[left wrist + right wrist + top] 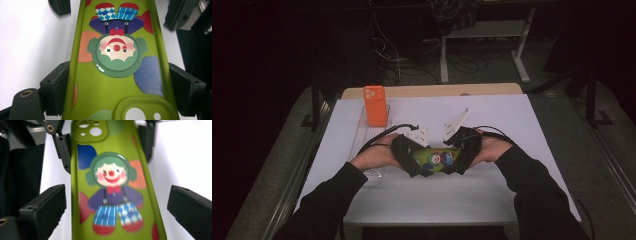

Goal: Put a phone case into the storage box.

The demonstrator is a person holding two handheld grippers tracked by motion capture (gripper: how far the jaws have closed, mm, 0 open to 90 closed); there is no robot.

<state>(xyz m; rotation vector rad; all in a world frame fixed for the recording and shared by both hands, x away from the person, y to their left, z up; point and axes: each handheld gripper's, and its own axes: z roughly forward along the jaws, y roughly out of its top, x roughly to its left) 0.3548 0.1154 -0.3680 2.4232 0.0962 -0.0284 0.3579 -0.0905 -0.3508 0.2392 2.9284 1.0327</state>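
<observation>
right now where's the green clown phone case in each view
High view: green clown phone case low centre, between the left gripper and right gripper.
Left gripper view: centre, clown upside down.
Right gripper view: centre, clown upright.
Shared landmark: the camera cutout.

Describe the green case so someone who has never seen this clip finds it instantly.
On the white table, look between the person's two hands at the near middle. The green phone case lies there, printed with a clown, clamped by the left gripper. The orange phone standing farther back is plain.
</observation>
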